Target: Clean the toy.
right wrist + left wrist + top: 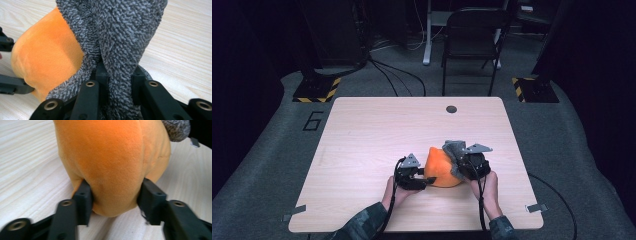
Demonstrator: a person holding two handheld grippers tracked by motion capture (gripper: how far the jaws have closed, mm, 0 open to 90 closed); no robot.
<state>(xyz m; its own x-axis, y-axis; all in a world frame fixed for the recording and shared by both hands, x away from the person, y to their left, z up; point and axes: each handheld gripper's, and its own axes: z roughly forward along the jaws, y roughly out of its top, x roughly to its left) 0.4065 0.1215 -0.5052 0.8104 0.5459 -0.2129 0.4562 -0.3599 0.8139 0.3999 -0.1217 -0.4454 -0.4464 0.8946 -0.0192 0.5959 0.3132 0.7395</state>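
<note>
At a pale wooden table (362, 130), I work two hand-held grippers on an orange plush pillow (441, 169) that sits near my edge, between my hands. My right gripper (119, 83) is pinched tight on a fold of grey knitted cloth (117, 32), which rises up and away from its jaws and drapes over the pillow's right shoulder; in the high view the same cloth (454, 150) lies across the pillow's top right. My left gripper (115, 195) sits at the pillow's opposite end, its jaws part-spread and straddling the narrow orange tip; the pads rest against the plush on both sides, though I cannot tell how firmly they press. The pillow's long axis appears to run from one gripper to the other, so the grey cloth lies on the far side of the pillow from my left hand and directly in my right. By my reading, any pull of the cloth is the right hand's, with the left steadying the orange end.
</note>
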